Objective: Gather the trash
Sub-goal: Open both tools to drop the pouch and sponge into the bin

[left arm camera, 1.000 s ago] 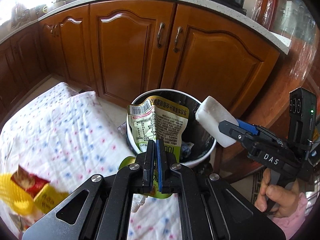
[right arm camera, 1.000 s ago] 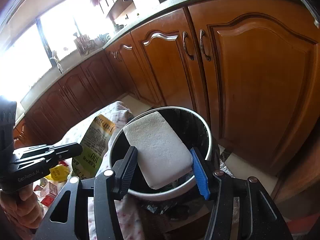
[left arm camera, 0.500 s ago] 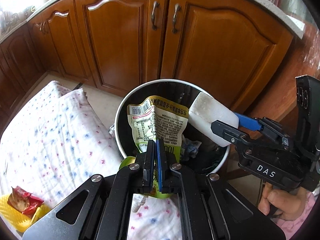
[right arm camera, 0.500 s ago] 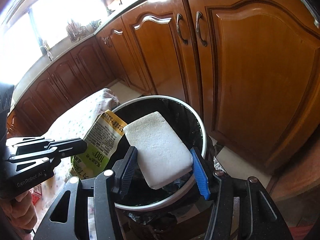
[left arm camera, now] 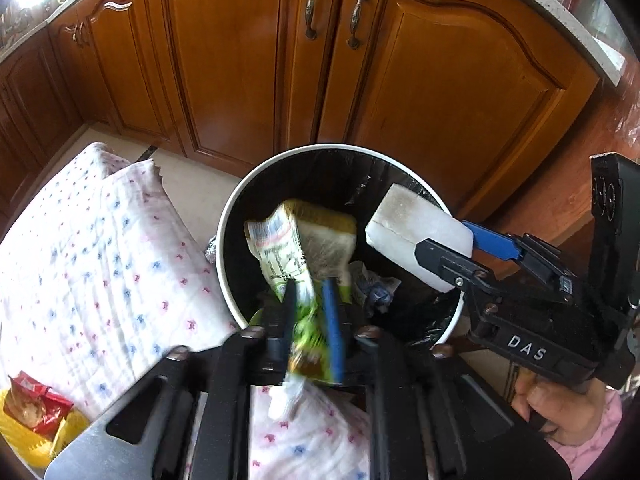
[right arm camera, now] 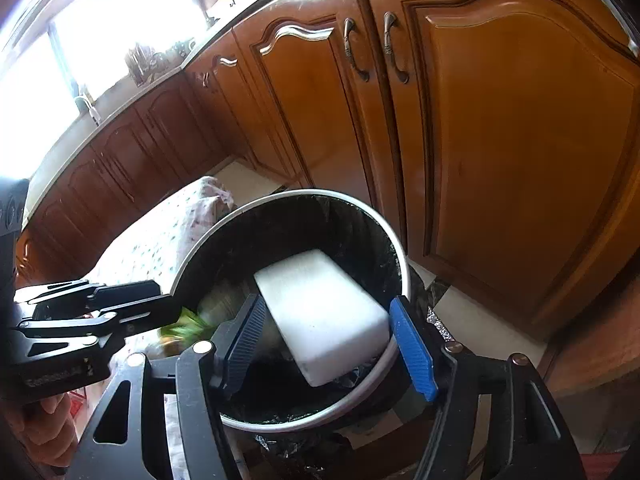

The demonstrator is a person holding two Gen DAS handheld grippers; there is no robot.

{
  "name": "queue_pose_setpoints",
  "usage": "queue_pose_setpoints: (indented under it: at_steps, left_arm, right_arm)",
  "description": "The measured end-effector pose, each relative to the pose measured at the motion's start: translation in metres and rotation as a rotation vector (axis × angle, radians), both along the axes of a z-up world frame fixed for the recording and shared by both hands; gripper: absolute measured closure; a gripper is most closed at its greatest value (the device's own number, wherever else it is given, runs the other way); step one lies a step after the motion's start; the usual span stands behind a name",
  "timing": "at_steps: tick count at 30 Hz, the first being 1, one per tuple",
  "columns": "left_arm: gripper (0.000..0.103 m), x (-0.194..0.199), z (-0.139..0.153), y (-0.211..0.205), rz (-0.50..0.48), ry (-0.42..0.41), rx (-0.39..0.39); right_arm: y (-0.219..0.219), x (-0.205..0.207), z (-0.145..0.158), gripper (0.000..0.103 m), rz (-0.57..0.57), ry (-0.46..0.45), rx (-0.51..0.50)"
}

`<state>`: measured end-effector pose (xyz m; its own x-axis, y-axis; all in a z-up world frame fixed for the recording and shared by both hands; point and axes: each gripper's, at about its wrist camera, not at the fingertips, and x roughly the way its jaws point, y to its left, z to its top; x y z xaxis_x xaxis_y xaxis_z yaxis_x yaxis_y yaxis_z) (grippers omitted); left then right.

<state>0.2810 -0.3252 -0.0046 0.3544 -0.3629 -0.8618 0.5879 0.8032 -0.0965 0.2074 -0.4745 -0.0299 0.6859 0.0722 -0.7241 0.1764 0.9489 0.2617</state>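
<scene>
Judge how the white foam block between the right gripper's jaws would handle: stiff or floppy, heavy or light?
The white foam block looks stiff: it keeps crisp straight edges over the trash bin. Probably light for its size, given its porous, foam-like surface. It seems unlikely to roll, being flat-sided. The right gripper has its jaws just opening, with the block between them.

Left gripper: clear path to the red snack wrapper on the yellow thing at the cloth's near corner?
Probably yes. The red snack wrapper lies uncovered on the patterned cloth, nothing between it and the left gripper. But the green snack bag sits between its just-opening jaws over the trash bin and must drop clear first.
</scene>
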Motion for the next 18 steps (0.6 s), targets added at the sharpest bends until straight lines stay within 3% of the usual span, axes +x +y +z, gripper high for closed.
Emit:
queue_pose_setpoints:
  at_steps: [1, 6, 10, 13, 18]
  left_arm:
    - [0.067, -0.001, 0.002, 0.002, 0.005, -0.006, -0.010]
    - [0.067, -0.004, 0.009, 0.022, 0.040, -0.005, -0.056]
    - [0.058, -0.014, 0.016, 0.050, 0.095, -0.018, -0.113]
    - [0.058, -0.025, 0.017, 0.073, 0.142, -0.023, -0.152]
    - [0.058, -0.044, 0.017, 0.111, 0.214, -0.031, -0.197]
  right_arm:
    - [0.000, -0.001, 0.000, 0.035, -0.001, -0.003, 0.005]
    - [-0.001, -0.019, 0.007, 0.031, -0.009, -0.044, 0.042]
    - [0.008, -0.033, 0.013, 0.020, -0.004, -0.085, 0.067]
    - [0.021, -0.047, 0.016, 0.016, 0.009, -0.116, 0.092]
    - [0.043, -0.066, 0.021, 0.014, 0.025, -0.164, 0.127]
